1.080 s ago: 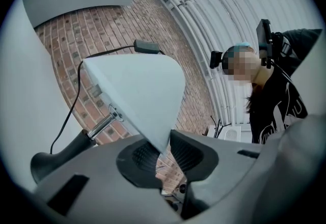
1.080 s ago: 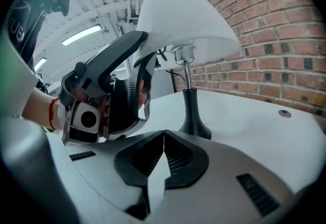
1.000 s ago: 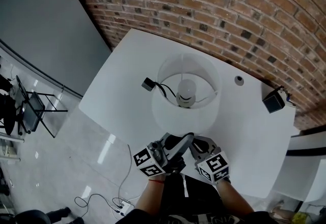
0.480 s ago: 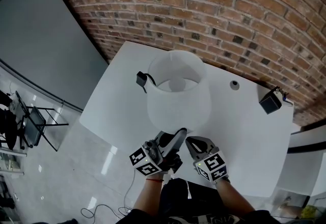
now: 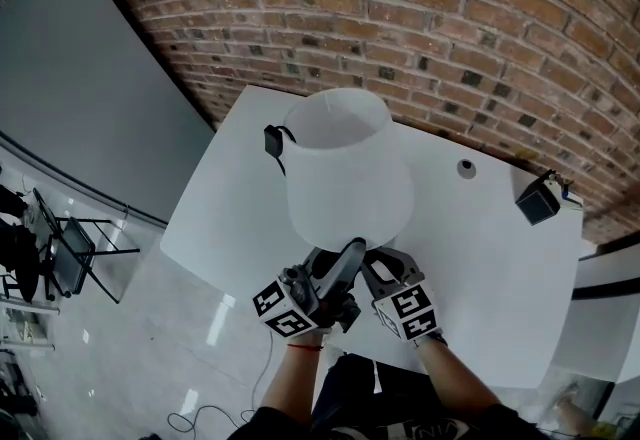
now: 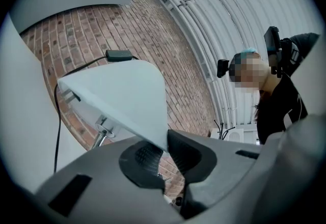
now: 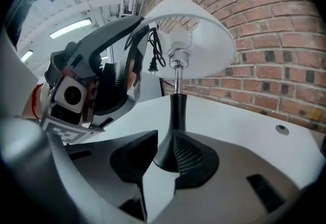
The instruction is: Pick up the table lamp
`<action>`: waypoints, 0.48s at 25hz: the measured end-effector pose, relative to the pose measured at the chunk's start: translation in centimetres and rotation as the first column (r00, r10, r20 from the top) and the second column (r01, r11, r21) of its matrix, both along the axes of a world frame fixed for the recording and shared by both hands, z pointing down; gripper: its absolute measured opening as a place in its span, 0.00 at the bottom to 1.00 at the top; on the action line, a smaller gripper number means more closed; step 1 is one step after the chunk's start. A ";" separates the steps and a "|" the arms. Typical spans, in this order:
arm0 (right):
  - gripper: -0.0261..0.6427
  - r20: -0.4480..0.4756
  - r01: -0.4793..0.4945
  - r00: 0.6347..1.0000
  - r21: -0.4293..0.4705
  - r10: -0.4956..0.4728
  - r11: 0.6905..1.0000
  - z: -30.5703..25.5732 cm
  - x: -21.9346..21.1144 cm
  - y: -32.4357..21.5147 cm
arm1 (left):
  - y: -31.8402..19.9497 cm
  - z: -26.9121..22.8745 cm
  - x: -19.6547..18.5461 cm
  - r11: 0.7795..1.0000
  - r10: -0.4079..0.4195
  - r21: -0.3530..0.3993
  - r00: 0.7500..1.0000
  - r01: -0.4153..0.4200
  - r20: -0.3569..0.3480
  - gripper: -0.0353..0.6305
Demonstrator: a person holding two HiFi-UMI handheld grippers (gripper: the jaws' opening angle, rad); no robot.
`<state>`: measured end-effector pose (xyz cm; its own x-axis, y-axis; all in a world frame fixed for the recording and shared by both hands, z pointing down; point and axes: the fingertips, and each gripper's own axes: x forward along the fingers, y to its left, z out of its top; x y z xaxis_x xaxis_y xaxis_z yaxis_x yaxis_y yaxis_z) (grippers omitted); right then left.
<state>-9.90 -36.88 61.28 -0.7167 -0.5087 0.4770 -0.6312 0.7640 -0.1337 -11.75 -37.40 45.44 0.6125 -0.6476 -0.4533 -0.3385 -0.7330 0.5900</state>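
The table lamp has a white shade point(image 5: 345, 173), a chrome stem point(image 7: 177, 73) and a black foot point(image 7: 170, 136), and it stands on the white table point(image 5: 480, 268), tipped toward the brick wall. My left gripper point(image 5: 350, 250) points up at the shade's near lower rim. Its jaws are closing, and the rim point(image 6: 153, 131) sits pinched between the pads. My right gripper point(image 5: 375, 263) is just to its right, aimed down at the foot. Its jaws are opening, with the foot at the gap between the fingertips and not pressed. The lamp's black plug point(image 5: 272, 140) hangs behind the shade.
A black box point(image 5: 538, 200) sits at the table's far right corner, and a small round disc point(image 5: 466, 168) lies near the wall. The brick wall point(image 5: 450, 18) is close behind. A folding chair point(image 5: 60, 248) stands on the floor at left. A person point(image 6: 280, 95) shows in the left gripper view.
The shade has tipped away toward the wall, so its open top and the bulb no longer face me. Both grippers have moved slightly forward under its near rim.
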 end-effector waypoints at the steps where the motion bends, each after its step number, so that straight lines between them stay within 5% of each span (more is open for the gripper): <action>1: 0.16 -0.008 -0.005 1.000 0.007 0.005 1.000 0.1 -0.2 -0.4 | -0.1 0.0 0.0 1.000 0.003 0.001 1.000 -0.003 -0.001 0.11; 12: 0.28 -0.056 -0.048 0.997 0.030 0.050 0.998 0.8 -2.1 -4.0 | -0.4 0.0 -0.1 1.000 0.018 0.009 1.000 -0.018 0.016 0.10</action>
